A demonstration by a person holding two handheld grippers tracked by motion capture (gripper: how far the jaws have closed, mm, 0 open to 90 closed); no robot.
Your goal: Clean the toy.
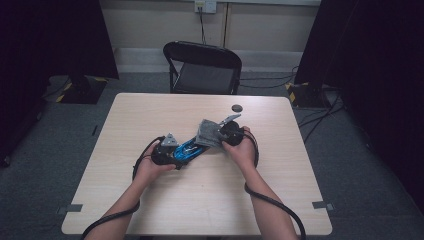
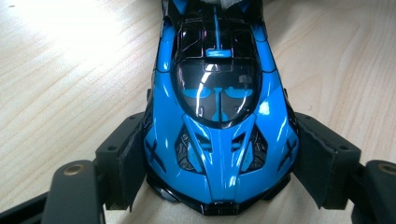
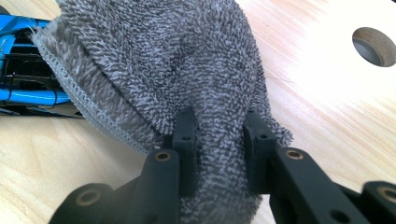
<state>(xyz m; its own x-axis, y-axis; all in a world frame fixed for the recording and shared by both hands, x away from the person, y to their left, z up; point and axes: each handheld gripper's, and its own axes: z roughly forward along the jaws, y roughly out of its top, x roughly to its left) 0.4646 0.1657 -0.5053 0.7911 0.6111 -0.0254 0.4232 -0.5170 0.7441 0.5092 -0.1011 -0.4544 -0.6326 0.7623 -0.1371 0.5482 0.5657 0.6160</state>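
Note:
A glossy blue and black toy car [image 2: 219, 116] lies on the light wood table [image 1: 210, 205], its nose held between the pads of my left gripper [image 2: 219, 158], which is shut on it. In the high view the car [image 1: 187, 148] stretches from the left gripper [image 1: 172, 150] toward the right gripper [image 1: 226, 134]. My right gripper [image 3: 222, 140] is shut on a bunched grey terry cloth [image 3: 177, 60]. The cloth [image 1: 208, 132] drapes over the far end of the car [image 3: 23, 79].
A round hole [image 1: 237, 108] sits in the table top behind the hands, seen also as the hole [image 3: 376, 45] at upper right. A black folding chair [image 1: 202, 67] stands beyond the far edge. Dark curtains flank the room.

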